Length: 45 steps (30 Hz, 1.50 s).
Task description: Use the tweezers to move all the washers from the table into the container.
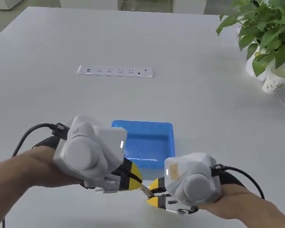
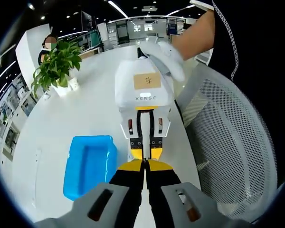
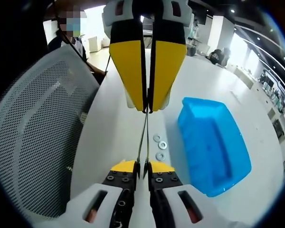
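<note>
The left tool (image 1: 136,179) and right tool (image 1: 154,195) meet tip to tip over the near part of the counter (image 1: 180,57). Each is clamped on one end of the tweezers (image 3: 144,135). 3 washers (image 3: 163,145) lie on the counter under the tweezers, just beside the near wall of the blue container (image 3: 213,147).

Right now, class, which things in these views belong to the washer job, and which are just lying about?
Part of the job:
tweezers, gripped by the left gripper and the right gripper
three washers
blue container

Just lying about:
power strip
potted plant
mesh chair
</note>
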Available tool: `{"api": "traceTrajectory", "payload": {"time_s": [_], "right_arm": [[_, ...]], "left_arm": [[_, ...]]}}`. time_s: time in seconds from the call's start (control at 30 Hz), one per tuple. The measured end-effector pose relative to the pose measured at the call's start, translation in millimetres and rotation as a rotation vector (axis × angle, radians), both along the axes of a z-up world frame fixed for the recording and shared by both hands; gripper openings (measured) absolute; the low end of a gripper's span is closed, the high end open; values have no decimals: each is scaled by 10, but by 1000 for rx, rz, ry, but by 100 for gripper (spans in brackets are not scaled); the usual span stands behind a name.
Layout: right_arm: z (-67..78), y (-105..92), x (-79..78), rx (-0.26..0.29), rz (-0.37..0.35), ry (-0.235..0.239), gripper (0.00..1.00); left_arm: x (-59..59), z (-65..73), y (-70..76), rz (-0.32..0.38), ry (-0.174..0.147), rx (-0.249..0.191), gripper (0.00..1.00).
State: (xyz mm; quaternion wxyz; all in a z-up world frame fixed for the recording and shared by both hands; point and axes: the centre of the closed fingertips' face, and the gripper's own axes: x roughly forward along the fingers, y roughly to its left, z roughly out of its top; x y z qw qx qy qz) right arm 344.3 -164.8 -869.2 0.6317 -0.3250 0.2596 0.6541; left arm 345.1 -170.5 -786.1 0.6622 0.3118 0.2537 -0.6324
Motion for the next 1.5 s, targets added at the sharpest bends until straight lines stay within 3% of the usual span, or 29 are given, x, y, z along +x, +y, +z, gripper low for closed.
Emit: {"api": "traceTrajectory", "payload": {"time_s": [0.5, 1.07, 1.5], "right_arm": [[44, 61, -30, 29, -21, 11, 8], [93, 25, -37, 52, -25, 11, 7], [143, 69, -25, 72, -22, 12, 7]], "left_arm": [[-32, 95, -136, -29, -1, -32, 5], [-2, 36, -54, -33, 2, -17, 10], [-16, 10, -97, -37, 5, -57, 7]]}}
